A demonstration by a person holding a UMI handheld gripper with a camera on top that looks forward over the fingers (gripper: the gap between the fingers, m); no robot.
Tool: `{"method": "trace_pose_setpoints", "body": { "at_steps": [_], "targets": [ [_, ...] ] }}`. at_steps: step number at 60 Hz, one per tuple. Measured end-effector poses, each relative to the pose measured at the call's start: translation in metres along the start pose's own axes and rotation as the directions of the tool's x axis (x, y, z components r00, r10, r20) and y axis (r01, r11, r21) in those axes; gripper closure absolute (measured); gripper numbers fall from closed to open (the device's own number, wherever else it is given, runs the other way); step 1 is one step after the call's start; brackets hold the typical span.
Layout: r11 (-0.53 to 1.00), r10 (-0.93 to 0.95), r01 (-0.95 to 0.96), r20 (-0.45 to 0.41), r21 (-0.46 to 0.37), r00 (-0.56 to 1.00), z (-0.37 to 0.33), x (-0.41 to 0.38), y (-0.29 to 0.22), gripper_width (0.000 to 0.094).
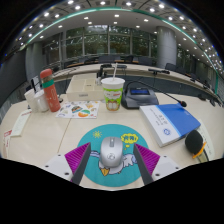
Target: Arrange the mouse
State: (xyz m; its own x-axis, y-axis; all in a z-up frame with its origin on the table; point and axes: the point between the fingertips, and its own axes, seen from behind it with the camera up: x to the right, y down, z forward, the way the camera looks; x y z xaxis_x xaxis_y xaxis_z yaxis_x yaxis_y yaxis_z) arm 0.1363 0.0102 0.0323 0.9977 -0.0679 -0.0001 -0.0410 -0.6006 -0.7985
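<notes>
The mouse (112,152) sits near the middle of a round teal mat (112,158), close in front of the gripper (112,168), and it lies between the two fingers, whose purple pads (78,160) flank it on the left and right. The fingers stand apart, with a sliver of mat showing on each side of the mouse, so it seems to rest on the mat under its own weight rather than being pinched. That placement makes sense for tidying: the mat looks like the mouse's proper home, and the straddling fingers are well placed either to close on it or to back away from it. Farther out on the pale table (40,140), a paper cup (114,92) stands beyond the mat, with a dark flat case (139,96) to its right and a blue-and-white book (170,122) nearer on the right. To the far left stand a couple of bottles (47,90), one with a red top, beside a patterned sheet (76,110). Chairs and big windows fill the far side of the room.
</notes>
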Motion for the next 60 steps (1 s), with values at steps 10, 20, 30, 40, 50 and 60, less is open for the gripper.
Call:
{"method": "trace_pose_setpoints", "body": {
  "at_steps": [10, 20, 30, 40, 50, 60],
  "targets": [
    [0.999, -0.013, 0.014, -0.022, 0.046, 1.0, -0.085, -0.014, -0.016, 0.0079],
    [0.996, 0.0, 0.005, -0.059, 0.085, 0.998, -0.197, -0.032, -0.011, 0.0078],
    [0.996, 0.011, -0.002, -0.094, 0.091, 0.996, -0.3, -0.051, 0.02, 0.0081],
    [0.997, 0.001, 0.008, -0.108, 0.077, 0.994, -0.37, -0.068, 0.054, 0.0079],
    [0.996, -0.016, 0.026, -0.115, 0.087, 0.993, -0.401, -0.072, 0.068, 0.0079],
    [0.995, -0.028, 0.04, -0.124, 0.093, 0.992, -0.408, -0.071, 0.067, 0.0077]
  ]
}}
